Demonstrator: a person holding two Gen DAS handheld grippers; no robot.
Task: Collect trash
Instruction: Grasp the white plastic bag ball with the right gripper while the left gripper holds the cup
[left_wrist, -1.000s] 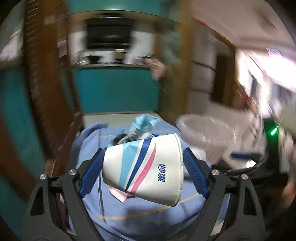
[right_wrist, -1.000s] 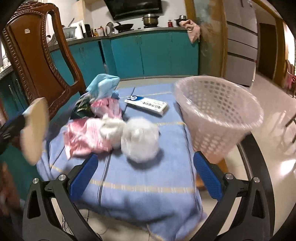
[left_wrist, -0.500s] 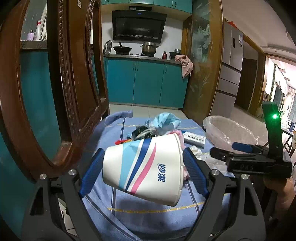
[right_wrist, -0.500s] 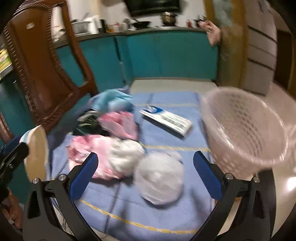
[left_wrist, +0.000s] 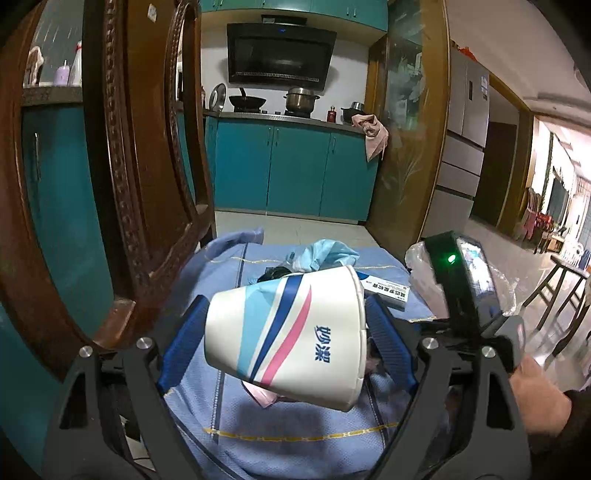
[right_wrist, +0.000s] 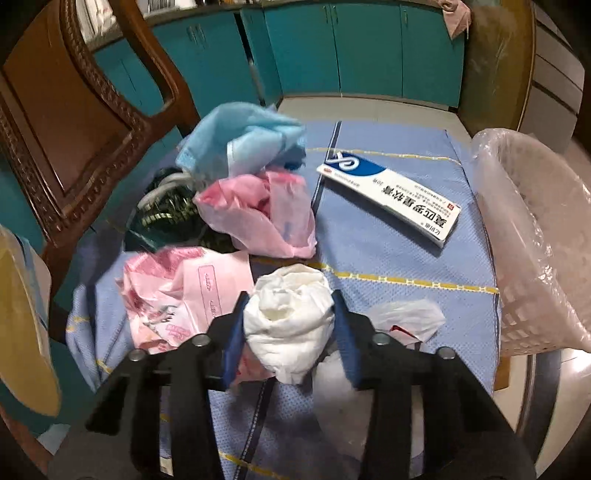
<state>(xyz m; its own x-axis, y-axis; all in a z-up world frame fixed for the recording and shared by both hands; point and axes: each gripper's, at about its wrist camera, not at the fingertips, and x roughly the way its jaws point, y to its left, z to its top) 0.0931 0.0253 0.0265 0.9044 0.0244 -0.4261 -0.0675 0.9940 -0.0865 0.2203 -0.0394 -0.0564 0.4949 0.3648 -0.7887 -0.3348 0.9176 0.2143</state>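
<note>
My left gripper (left_wrist: 286, 336) is shut on a white paper cup (left_wrist: 291, 332) with blue and pink stripes, held on its side above the blue cloth (left_wrist: 295, 417). The cup's rim also shows at the left edge of the right wrist view (right_wrist: 26, 325). My right gripper (right_wrist: 290, 325) is shut on a crumpled white tissue wad (right_wrist: 288, 317) on the cloth. Around it lie pink wrappers (right_wrist: 184, 295), a pink bag (right_wrist: 262, 214), a blue face mask (right_wrist: 240, 144), a white plastic scrap (right_wrist: 406, 317) and a white-blue box (right_wrist: 391, 195).
A lined pink plastic basket (right_wrist: 535, 240) stands at the table's right edge; it also shows behind the right gripper's body in the left wrist view (left_wrist: 424, 280). A carved wooden chair (right_wrist: 74, 110) stands at the left. Teal kitchen cabinets (left_wrist: 295, 170) are behind.
My right gripper has dropped down onto the pile and closed on the white tissue wad. My left gripper still holds the cup, nearly still.
</note>
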